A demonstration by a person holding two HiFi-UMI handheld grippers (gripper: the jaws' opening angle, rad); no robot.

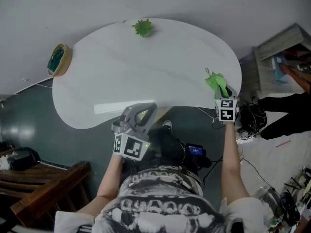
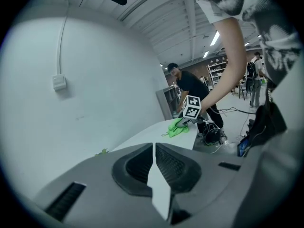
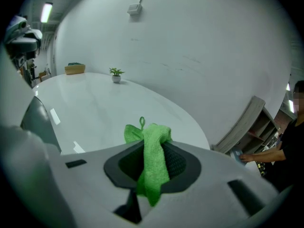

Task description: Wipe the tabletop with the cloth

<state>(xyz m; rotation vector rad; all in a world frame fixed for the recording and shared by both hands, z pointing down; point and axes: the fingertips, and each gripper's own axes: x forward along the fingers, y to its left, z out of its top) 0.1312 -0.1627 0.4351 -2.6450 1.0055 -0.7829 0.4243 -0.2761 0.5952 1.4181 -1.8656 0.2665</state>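
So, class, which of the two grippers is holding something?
The right gripper: it is shut on the green cloth. The left gripper is shut with nothing between.

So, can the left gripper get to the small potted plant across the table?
Probably yes: only bare tabletop lies between the left gripper and the potted plant, though the plant stands at the far edge, so leaning may be needed.

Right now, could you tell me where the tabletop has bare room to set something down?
The middle of the tabletop is bare, between the plant at the far edge and the left gripper at the near edge. Only the ends are taken: a round container on the left, the right gripper holding the green cloth on the right.
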